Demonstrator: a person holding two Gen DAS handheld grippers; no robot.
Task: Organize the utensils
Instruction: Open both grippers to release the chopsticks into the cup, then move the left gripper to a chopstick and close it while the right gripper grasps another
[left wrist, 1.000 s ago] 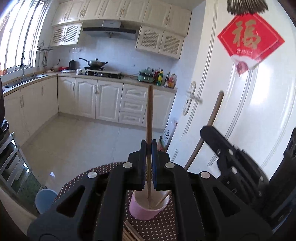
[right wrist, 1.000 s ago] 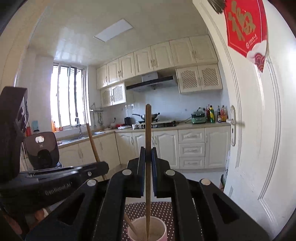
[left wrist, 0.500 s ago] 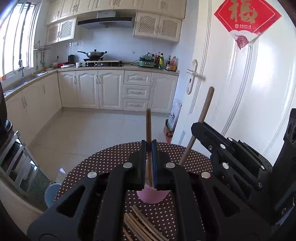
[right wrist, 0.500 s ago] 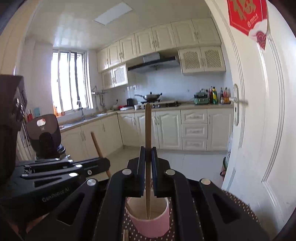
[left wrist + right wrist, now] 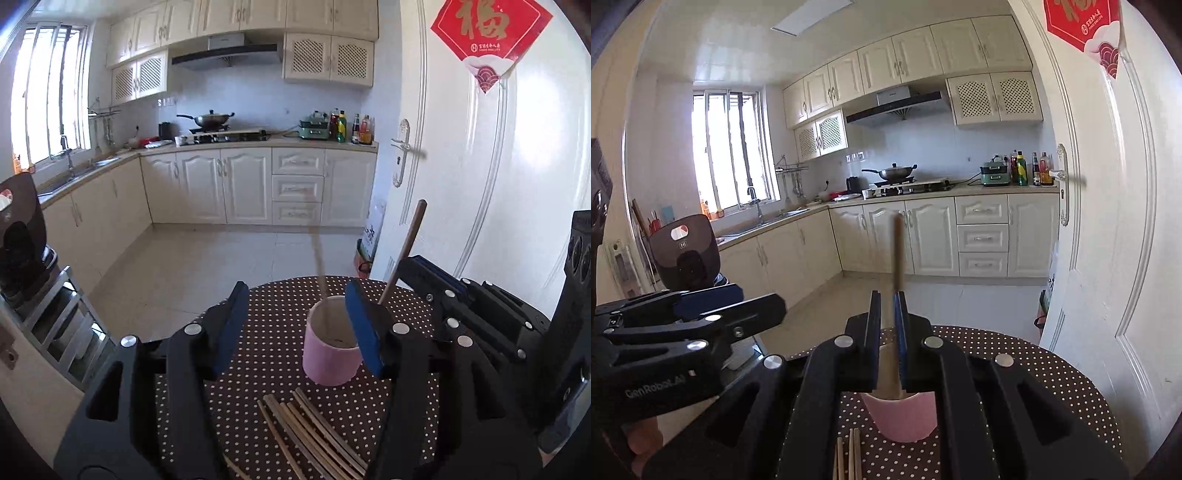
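The left gripper point(image 5: 295, 325) has just been spreading its fingers, freeing a blurred chopstick point(image 5: 317, 254) into the pink cup point(image 5: 330, 360); the right gripper point(image 5: 889, 343) pinches another chopstick point(image 5: 897, 258).

Red diamond paper sign point(image 5: 490, 32) on the white door point(image 5: 480, 177): large gold character 福; smaller line beneath, too small to read. Left gripper point(image 5: 690, 325) body, white lettering: "GenRobot.AI" (right wrist view). Black appliance point(image 5: 683, 251): small mark, possibly "MI".

Black plastic tongs point(image 5: 291, 325) with blue pads, silver screws, white "GenRobot.AI" lettering.
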